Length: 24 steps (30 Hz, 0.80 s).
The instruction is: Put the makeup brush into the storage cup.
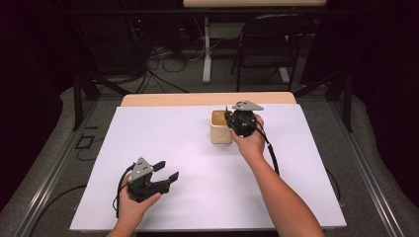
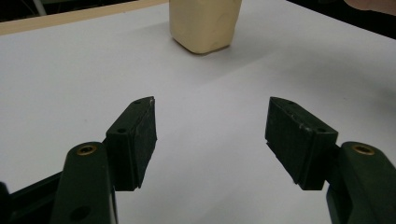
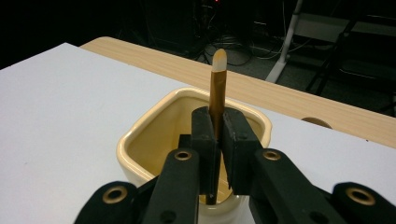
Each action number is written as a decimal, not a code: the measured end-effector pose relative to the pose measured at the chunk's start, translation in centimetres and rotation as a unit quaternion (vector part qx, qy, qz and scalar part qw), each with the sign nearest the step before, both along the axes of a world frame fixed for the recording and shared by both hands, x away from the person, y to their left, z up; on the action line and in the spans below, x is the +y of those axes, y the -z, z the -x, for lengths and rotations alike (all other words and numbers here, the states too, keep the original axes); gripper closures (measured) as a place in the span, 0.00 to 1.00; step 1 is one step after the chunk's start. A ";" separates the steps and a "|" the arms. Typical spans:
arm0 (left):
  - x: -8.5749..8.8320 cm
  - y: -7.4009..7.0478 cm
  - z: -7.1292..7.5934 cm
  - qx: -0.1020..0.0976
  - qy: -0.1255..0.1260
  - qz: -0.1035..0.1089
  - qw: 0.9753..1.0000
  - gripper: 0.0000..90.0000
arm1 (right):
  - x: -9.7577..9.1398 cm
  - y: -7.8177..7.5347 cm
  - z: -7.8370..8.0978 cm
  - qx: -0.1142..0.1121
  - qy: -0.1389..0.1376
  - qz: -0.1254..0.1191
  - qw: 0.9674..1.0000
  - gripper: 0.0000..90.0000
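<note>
the right gripper (image 3: 216,140) has its fingers closed on a slim stick (image 3: 217,88), upright over the cream cup (image 3: 140,140) at the counter's (image 1: 163,148) far side. it looks about to be dropped in, though its lower end is hidden. the left gripper (image 2: 210,135) hangs wide open, empty, well apart.

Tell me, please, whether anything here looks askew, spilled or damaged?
Nothing stands out. The cup sits upright on the white table, the right gripper holds a stick over it, and the left gripper is open.
</note>
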State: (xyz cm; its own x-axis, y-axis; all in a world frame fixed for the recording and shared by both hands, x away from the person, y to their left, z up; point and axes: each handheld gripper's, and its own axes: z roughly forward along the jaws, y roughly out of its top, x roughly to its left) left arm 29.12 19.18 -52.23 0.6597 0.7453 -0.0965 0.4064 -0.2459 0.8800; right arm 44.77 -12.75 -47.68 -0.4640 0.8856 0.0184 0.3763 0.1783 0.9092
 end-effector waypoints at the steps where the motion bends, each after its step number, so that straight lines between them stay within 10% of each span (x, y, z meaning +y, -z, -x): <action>1: 0.0 0.0 0.0 0.000 0.000 0.000 1.000 0.38 | 0.0 0.0 0.0 0.000 0.000 0.001 1.000 0.93; 24: -0.1 0.1 -0.1 0.002 0.002 -0.003 1.000 0.38 | 0.1 0.5 -0.1 0.009 -0.005 0.017 1.000 0.93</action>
State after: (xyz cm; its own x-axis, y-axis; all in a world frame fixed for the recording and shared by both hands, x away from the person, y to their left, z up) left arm 29.19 19.07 -52.29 0.6617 0.7438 -0.0950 0.4093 -0.2522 0.8768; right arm 44.85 -12.68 -48.20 -0.4727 0.8812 -0.0040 0.3898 0.2131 0.8959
